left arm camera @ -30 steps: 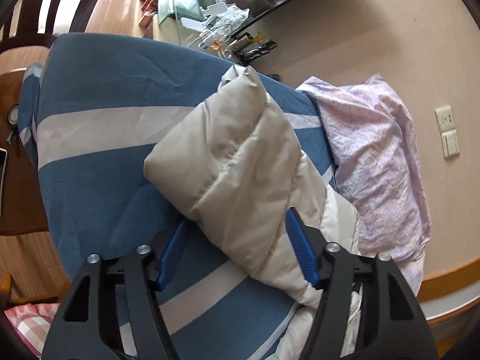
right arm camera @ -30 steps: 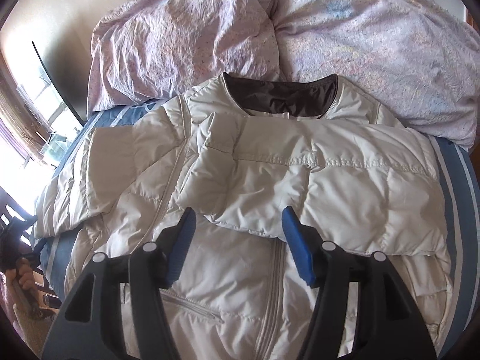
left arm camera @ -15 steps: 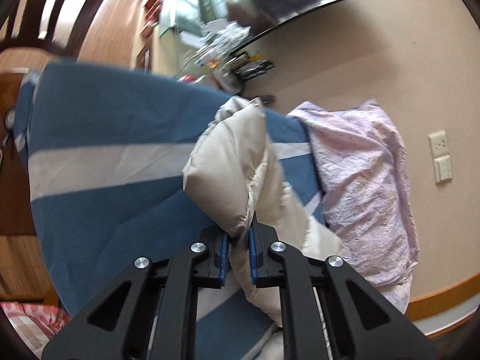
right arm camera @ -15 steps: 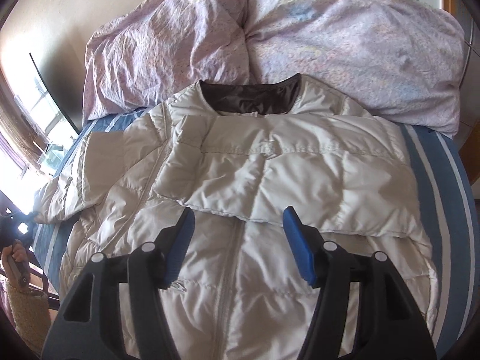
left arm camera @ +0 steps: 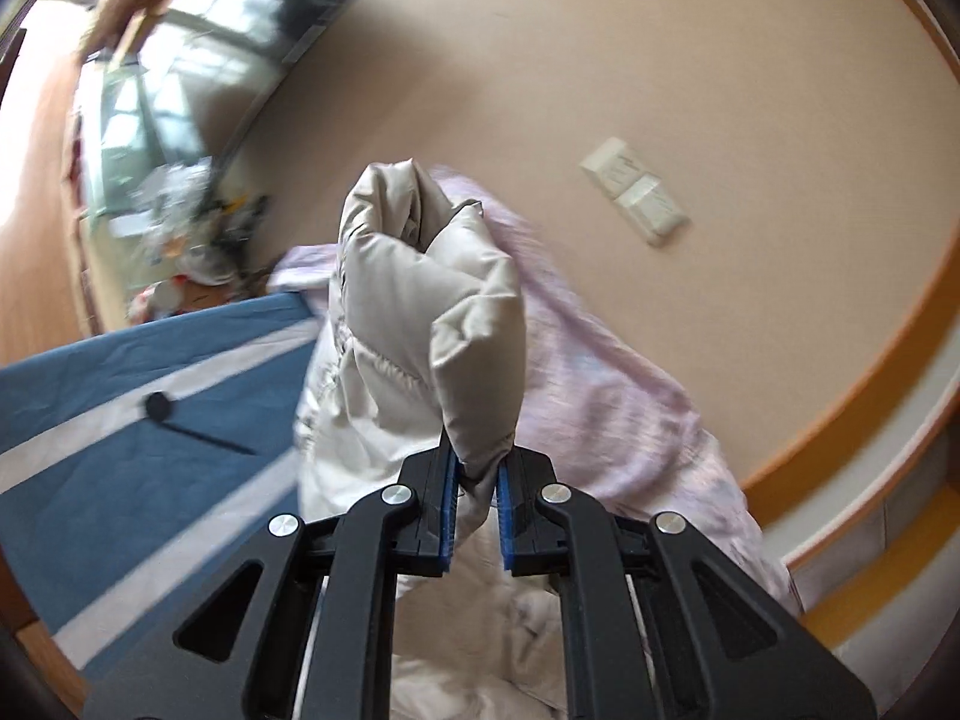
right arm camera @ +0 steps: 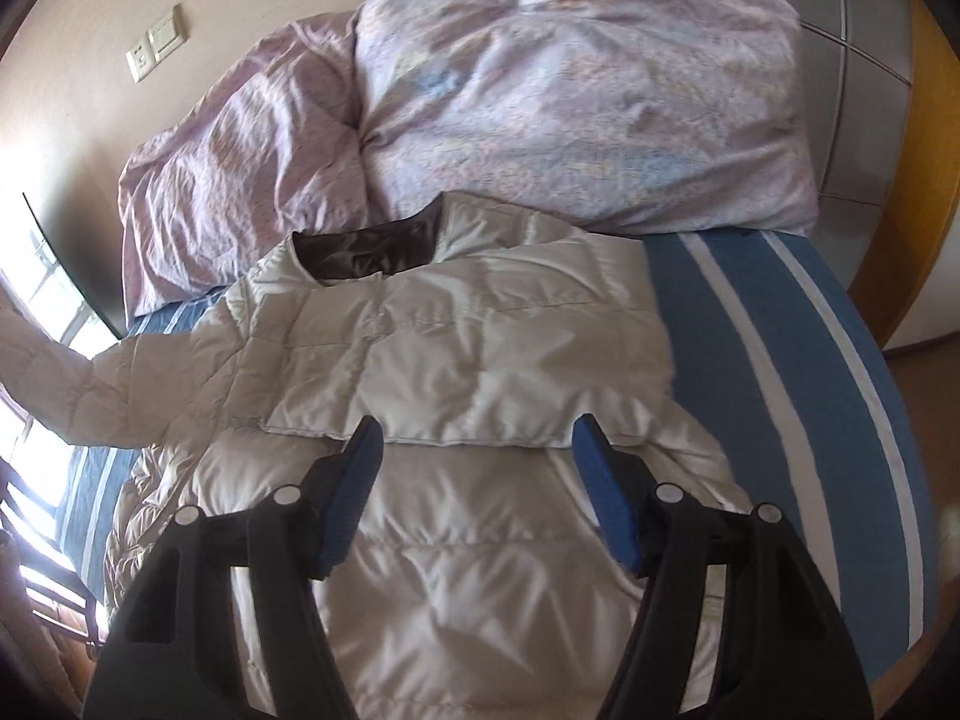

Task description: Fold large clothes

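Two sleeves tell the stage: one already lies folded across the chest of the jacket point(right arm camera: 456, 372), which is spread on the bed point(right arm camera: 798, 360) just below the pillows point(right arm camera: 540, 108), while the other sleeve point(left arm camera: 432, 312) is raised off the bed, pinched at its cuff by the left gripper point(left arm camera: 475, 510). The right gripper point(right arm camera: 480, 492) hovers over the jacket's front, jaws spread and lately widening, nothing between them. Next, I judge, the raised sleeve must be carried across the chest and laid flat on the first before the left jaws let go.
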Motion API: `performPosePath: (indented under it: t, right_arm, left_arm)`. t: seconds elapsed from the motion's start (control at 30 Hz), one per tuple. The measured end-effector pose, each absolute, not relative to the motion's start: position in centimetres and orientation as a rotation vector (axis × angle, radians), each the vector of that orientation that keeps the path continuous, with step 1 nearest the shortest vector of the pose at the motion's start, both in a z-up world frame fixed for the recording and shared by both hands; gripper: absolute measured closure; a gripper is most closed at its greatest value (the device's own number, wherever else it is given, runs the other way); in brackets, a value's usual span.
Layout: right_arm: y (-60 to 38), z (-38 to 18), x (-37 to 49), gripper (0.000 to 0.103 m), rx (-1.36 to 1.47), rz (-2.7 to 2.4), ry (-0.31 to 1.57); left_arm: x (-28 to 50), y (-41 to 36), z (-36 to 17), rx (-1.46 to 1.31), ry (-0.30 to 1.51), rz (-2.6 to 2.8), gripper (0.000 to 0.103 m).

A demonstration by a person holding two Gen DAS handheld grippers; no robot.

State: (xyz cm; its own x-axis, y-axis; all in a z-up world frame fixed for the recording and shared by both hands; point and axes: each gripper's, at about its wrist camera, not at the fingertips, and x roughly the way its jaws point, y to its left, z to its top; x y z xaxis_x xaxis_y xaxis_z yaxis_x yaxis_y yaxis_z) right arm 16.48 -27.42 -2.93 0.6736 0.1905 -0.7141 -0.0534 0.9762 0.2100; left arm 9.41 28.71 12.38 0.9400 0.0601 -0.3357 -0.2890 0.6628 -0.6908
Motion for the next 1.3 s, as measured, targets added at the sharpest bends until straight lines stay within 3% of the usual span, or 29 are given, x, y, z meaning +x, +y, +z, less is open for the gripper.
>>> performPosePath:
  t: [0.27,0.5,0.9,0.97,1.03,1.13,1.2,1.3]
  right_arm:
    - [-31.1,-3.6,15.5,0.037,0.213,0.089,0.819]
    - [-32.7,-4.3,15.5,0.037,0.223,0.067,0.828]
    - [-33.1,-5.3,16.7,0.037,0.239,0.065,0.839]
    - [-32.8,-5.4,17.0,0.037,0.241,0.071,0.841]
    - [-32.5,-5.3,17.3,0.037,0.242,0.078,0.842]
    - [-31.8,-4.8,17.6,0.037,0.246,0.102,0.836]
    - [-30.9,-4.5,18.0,0.037,0.259,0.137,0.833]
    - [-29.3,-4.4,19.3,0.037,0.291,0.224,0.853]
  left_arm:
    - [14.9,16.9,13.3,-0.707,0.371,-0.105,0.093]
    - [19.0,8.1,9.4,-0.657,0.535,-0.312,0.093]
    - [22.9,0.2,3.8,-0.444,0.724,-0.347,0.091]
    - [23.3,-0.8,2.2,-0.428,0.778,-0.373,0.077]
    - [23.7,-1.5,0.5,-0.442,0.827,-0.410,0.044]
    - [23.2,-1.4,0.1,-0.449,0.825,-0.430,0.022]
    - [22.4,-0.3,0.6,-0.455,0.800,-0.440,0.013]
    - [21.0,1.7,2.1,-0.414,0.757,-0.419,0.011]
